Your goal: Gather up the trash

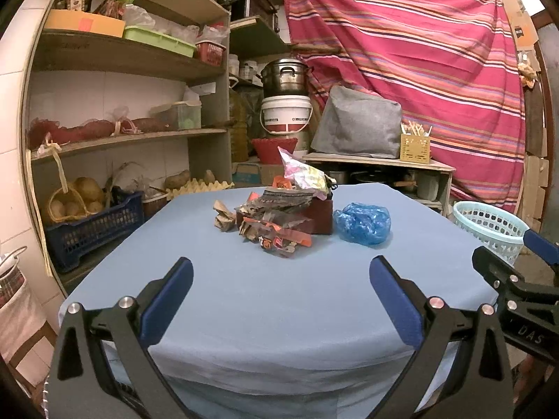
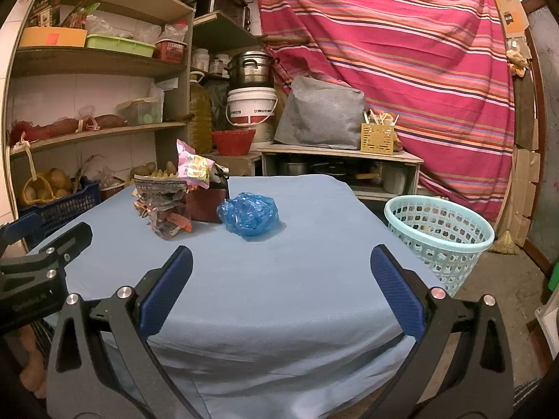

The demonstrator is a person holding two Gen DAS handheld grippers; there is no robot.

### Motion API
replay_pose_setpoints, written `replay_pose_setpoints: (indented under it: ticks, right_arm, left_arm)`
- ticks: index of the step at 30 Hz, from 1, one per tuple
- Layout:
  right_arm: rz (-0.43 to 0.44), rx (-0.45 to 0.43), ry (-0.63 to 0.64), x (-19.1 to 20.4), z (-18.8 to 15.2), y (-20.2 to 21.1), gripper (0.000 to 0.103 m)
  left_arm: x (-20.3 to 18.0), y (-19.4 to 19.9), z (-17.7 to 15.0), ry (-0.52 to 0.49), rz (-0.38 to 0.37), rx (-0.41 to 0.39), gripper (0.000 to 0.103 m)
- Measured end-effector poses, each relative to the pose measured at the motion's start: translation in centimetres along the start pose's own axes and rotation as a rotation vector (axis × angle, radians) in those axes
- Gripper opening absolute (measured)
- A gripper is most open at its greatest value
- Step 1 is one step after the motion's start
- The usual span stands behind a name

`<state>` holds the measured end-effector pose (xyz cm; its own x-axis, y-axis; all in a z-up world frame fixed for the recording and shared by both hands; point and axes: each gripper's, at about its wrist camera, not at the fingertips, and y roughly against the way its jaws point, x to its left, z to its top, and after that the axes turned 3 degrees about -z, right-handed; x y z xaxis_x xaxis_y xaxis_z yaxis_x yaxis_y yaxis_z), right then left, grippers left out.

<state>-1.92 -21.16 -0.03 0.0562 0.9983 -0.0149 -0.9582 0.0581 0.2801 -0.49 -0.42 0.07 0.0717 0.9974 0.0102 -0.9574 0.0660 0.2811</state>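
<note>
On the body of the right tool (image 1: 517, 272), showing at the right edge of the left view, the letters "DAS" are reading clearly; the print on the left tool (image 2: 45, 248) as seen from the right view is too blurred to read. The white bucket (image 1: 285, 113) far ahead is carrying a red-and-white label whose words are not legible.

Both tools are hovering over the near edge of the blue-covered bench (image 1: 265, 296), each with its blue pads spread wide and gripping nothing. Ahead of the left tool (image 1: 281, 276), well apart from it, a pile of crumpled wrappers (image 1: 276, 223) is lying against a dark red box (image 1: 319, 218), with a pink wrapper (image 1: 302, 173) sticking up from the top and a brown paper wad (image 1: 223, 215) just to the pile's left. A crumpled blue plastic bag (image 2: 248, 213) is sitting ahead of the right tool (image 2: 281, 272), slightly left of its centre line. To that tool's right, beside the bench, a pale blue basket (image 2: 441, 234) is standing on the floor.

The box is mostly hidden behind the wrappers, and the basket's contents are hard to make out.
</note>
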Motion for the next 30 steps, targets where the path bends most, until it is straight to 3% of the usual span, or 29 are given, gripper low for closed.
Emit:
replay_pose_setpoints:
  ticks: [30]
  right_arm:
    - [0.01,0.02,0.009,0.2,-0.3,-1.6,0.099]
  left_arm:
    - [0.6,-0.7,-0.1,-0.023,0.024,0.028,0.099]
